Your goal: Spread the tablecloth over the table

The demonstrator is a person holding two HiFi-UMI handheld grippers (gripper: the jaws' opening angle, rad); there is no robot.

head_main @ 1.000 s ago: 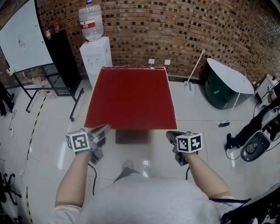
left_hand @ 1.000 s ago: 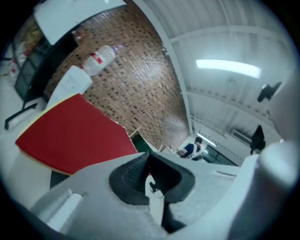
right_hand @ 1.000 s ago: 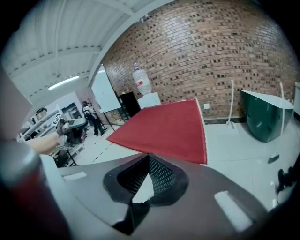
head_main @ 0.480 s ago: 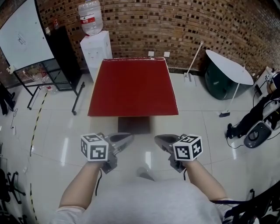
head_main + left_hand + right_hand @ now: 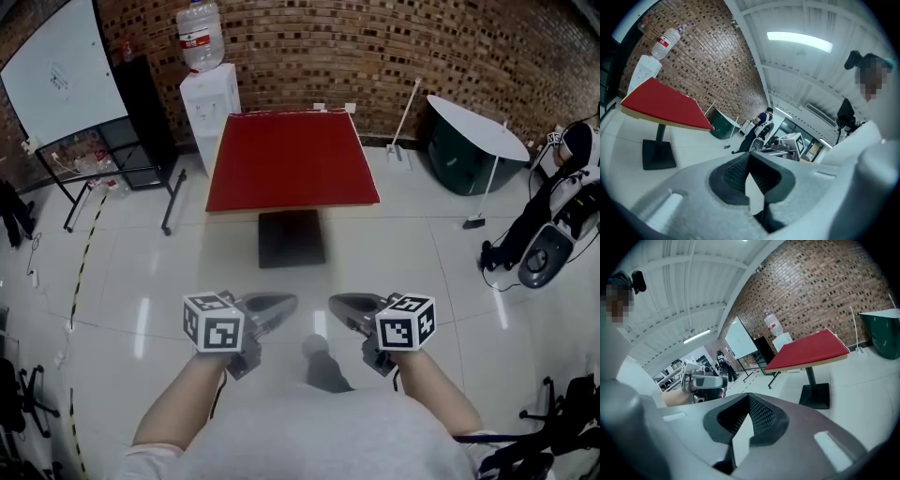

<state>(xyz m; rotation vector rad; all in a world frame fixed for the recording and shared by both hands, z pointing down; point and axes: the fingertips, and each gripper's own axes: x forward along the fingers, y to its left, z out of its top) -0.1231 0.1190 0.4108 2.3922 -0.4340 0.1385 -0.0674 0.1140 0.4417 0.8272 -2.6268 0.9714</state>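
The red tablecloth (image 5: 292,159) lies flat over the top of the desk (image 5: 292,239), which stands near a brick wall (image 5: 394,47) and beside a water dispenser (image 5: 208,101). The left tongs (image 5: 284,303) and right tongs (image 5: 339,303) hover side by side above the tiled floor (image 5: 131,272), well apart from the desk. Both of the 2 are closed, jaws pressed together with nothing between them.
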